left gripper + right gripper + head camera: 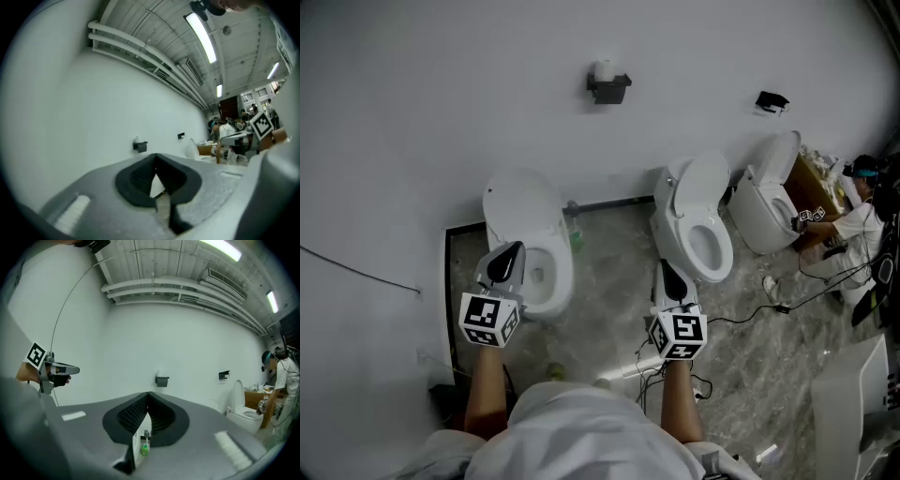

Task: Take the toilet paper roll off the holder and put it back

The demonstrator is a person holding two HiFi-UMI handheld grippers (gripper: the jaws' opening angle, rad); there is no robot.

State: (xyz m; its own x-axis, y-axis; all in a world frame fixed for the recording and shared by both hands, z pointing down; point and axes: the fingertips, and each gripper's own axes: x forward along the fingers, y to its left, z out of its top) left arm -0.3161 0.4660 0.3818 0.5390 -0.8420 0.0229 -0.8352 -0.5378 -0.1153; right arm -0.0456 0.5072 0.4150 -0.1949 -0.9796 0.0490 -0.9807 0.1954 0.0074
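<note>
A black toilet paper holder (608,88) hangs on the white wall, and a white roll (603,70) sits at its top. It lies far ahead of both grippers. The holder (139,146) looks small in the left gripper view, left of the jaw tips, and in the right gripper view the holder (162,381) is just above them. My left gripper (508,255) is held level over the left toilet. Its jaws are shut with nothing between them. My right gripper (664,272) is level near the middle toilet, also shut and empty.
Three white toilets stand along the wall: left (530,234), middle (701,220) and right (769,192). A second black holder (772,100) is on the wall further right. A green bottle (576,239) stands between the first two toilets. A person (862,220) crouches at the far right, and cables lie on the marbled floor.
</note>
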